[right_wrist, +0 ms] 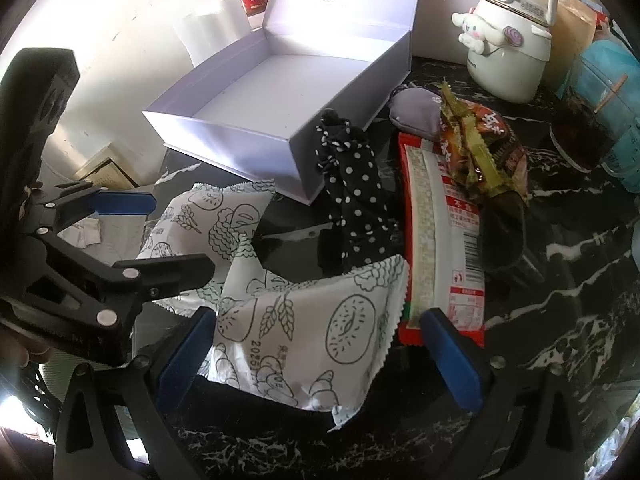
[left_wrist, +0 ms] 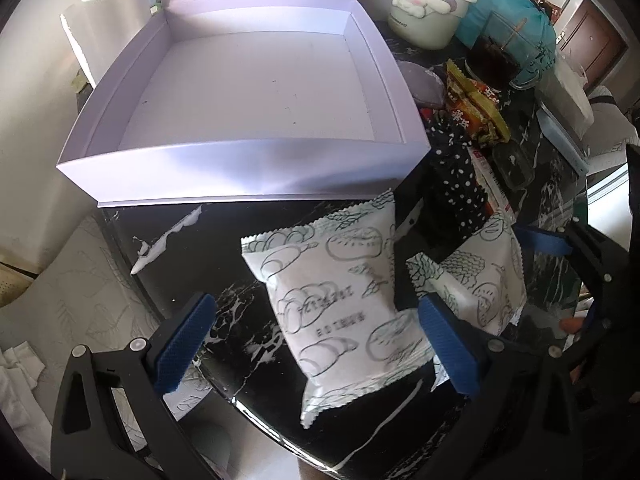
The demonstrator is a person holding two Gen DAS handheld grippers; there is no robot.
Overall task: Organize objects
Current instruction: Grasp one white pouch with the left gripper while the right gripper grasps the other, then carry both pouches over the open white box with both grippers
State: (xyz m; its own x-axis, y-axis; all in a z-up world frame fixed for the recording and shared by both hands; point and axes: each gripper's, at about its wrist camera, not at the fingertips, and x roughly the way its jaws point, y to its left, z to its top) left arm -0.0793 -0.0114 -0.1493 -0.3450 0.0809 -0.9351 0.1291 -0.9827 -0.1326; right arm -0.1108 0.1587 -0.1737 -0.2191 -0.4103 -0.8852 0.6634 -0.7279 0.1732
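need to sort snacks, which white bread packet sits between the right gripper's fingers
The white bread packet printed with a doughnut, beside the red packet; the other white packet lies by the left gripper.

Red packet [right_wrist: 440, 236] partly hidden under brown snack bag [right_wrist: 480, 148]; purple pouch [right_wrist: 414, 114] half covered behind that bag; packet print too small to read

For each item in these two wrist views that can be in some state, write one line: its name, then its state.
White gift box: lid open, nothing inside.
Left gripper: open, astride a white bread packet, sealed, lying flat.
Right gripper: open, astride a second bread packet, sealed.
Brown snack bag: crumpled; whether opened, cannot tell.
Red packet: lying flat.
Polka-dot cloth: bunched beside the box.
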